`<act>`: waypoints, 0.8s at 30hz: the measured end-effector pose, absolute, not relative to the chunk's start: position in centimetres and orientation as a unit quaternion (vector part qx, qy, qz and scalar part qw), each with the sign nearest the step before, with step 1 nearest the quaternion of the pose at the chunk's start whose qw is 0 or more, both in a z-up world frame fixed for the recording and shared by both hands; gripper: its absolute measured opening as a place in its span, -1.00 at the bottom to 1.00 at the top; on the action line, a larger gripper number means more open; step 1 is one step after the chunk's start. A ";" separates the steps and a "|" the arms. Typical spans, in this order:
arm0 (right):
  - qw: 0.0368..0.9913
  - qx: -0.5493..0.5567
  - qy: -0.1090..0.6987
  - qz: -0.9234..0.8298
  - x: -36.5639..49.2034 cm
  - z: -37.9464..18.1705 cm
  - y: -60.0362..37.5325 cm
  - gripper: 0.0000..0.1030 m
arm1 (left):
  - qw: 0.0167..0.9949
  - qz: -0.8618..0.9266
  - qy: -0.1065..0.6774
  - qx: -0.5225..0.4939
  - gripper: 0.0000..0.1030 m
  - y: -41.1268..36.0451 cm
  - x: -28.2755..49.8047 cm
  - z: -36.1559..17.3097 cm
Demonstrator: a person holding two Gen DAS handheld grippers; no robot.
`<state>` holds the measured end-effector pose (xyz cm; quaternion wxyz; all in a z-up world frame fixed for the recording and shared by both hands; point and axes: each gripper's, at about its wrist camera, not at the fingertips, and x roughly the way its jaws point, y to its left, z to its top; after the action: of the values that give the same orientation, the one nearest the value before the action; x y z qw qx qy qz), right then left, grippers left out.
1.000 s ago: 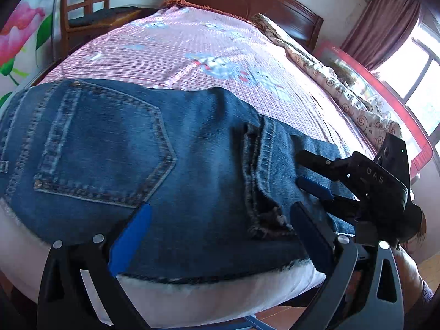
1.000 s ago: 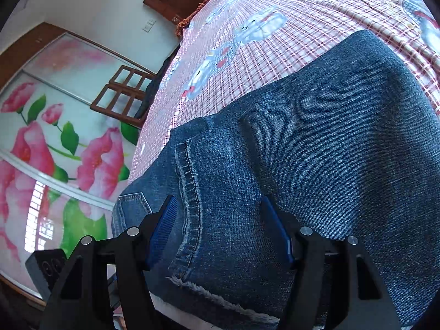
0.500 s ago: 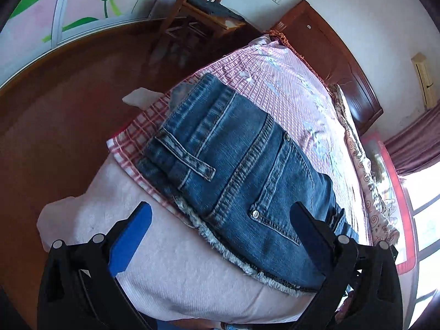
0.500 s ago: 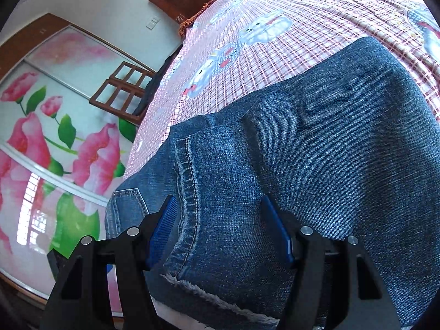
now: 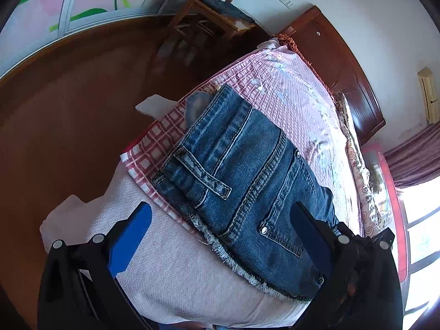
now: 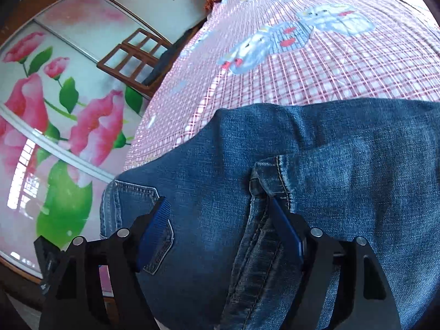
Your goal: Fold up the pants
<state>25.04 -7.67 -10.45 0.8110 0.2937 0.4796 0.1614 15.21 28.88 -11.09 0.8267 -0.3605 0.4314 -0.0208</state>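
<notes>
Both claws hover over the blue denim pants (image 5: 247, 181) spread on the pink-and-white checked bedsheet (image 5: 297, 93). Left gripper (image 5: 220, 236), black with blue pads, stands wide and grips nothing; the waistband and belt loop lie at its twelve o'clock, the frayed hem just ahead of the pads, near the bed's corner. Right gripper (image 6: 220, 236) is opening, denim lying between and beneath its jaws; its right pad (image 6: 286, 233) sits against a stitched seam fold, and whether it presses there I cannot tell. A brown wooden chair (image 6: 132, 57) stands at ten o'clock in the right wrist view, by the flowered wardrobe door (image 6: 55, 110).
</notes>
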 end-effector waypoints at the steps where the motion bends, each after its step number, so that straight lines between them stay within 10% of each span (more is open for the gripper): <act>1: 0.811 0.294 0.481 0.158 24.9 -10.2 -7.4 0.51 | 0.822 -0.026 0.424 -0.379 0.95 29.3 15.3 -11.2; 21: 0.809 0.292 0.479 0.176 24.0 -10.8 -8.0 0.51 | 0.742 -0.031 0.377 -0.554 0.95 32.4 16.2 -15.3; 24: 0.810 0.291 0.478 0.175 23.8 -10.8 -7.9 0.51 | 0.747 -0.016 0.392 -0.537 0.72 32.5 16.4 -15.4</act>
<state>23.83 -7.93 -10.79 0.8100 0.2911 0.4780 0.1753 16.41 32.45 -15.38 0.7467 -0.5369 0.3923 -0.0161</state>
